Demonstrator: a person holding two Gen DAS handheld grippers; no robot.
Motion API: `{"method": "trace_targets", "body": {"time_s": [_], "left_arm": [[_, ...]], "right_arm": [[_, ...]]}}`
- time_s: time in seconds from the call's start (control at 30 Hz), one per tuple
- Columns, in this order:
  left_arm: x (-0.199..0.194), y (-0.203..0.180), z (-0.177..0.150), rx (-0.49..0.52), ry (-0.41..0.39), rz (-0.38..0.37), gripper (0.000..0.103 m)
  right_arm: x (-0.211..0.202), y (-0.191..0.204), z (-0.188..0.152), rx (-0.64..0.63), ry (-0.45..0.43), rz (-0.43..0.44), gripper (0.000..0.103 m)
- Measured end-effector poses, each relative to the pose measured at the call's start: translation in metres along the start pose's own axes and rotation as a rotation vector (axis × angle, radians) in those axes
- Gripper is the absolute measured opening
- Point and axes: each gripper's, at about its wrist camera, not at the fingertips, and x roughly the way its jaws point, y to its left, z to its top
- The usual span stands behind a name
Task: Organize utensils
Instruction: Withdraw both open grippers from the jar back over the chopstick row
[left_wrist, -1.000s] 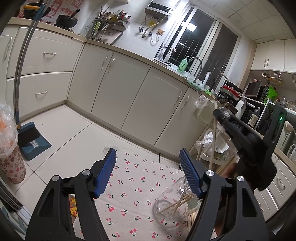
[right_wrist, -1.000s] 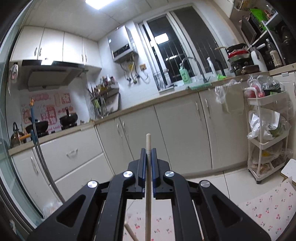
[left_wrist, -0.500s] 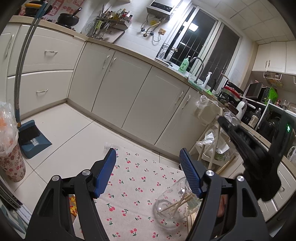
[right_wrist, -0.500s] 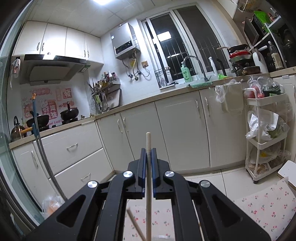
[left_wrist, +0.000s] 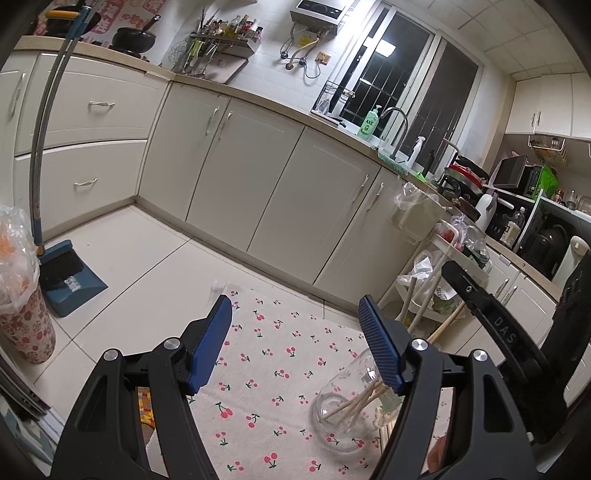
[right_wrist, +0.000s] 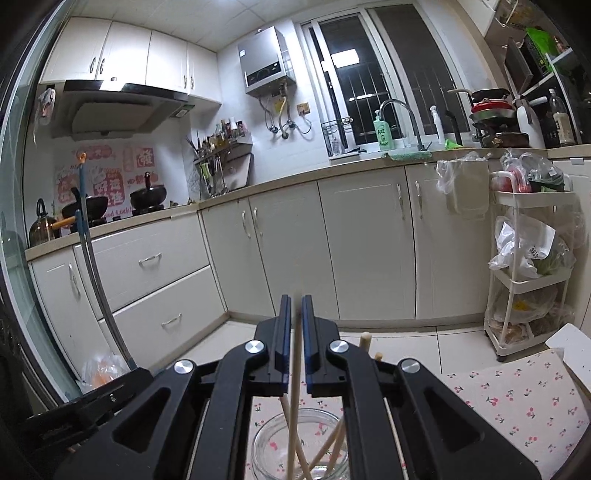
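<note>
A clear glass jar (left_wrist: 341, 406) with several wooden chopsticks stands on the cherry-print cloth (left_wrist: 280, 369). My left gripper (left_wrist: 295, 343) is open and empty, its right finger just left of the jar. My right gripper (right_wrist: 295, 343) hangs right above the jar (right_wrist: 301, 443); its jaws stand slightly apart around one chopstick (right_wrist: 293, 398), whose lower end is inside the jar. Whether the pads still touch it is unclear. The right gripper's body also shows in the left wrist view (left_wrist: 509, 332).
Cream kitchen cabinets (left_wrist: 266, 184) run behind. A blue dustpan with broom (left_wrist: 66, 273) and a floral bin (left_wrist: 22, 317) stand at left. A white trolley with bags (right_wrist: 528, 273) stands at right. A white box corner (right_wrist: 572, 350) lies by the cloth.
My right gripper came down over the jar. The chopstick slid down between the jaws into the jar, and the jaws opened a little. My left gripper stayed open and nearly still.
</note>
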Motion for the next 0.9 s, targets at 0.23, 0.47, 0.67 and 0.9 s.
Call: {"method": "trace_targets", "body": {"time_s": [0.23, 0.47, 0.67, 0.9], "left_arm": [[-0.001, -0.005, -0.004, 0.028, 0.017, 0.015, 0.068], [-0.017, -0.026, -0.03, 0.099, 0.111, -0.009, 0.068], [-0.014, -0.052, -0.073, 0.19, 0.272, -0.029, 0.068], [0.011, -0.086, -0.119, 0.282, 0.429, -0.049, 0.068]], "right_arm": [[-0.021, 0.005, 0.012, -0.02, -0.014, 0.009, 0.031], [-0.093, -0.037, 0.007, 0.058, 0.03, -0.105, 0.032], [-0.1, -0.088, -0.081, 0.179, 0.415, -0.172, 0.024], [-0.083, -0.087, -0.12, 0.169, 0.581, -0.164, 0.023]]}}
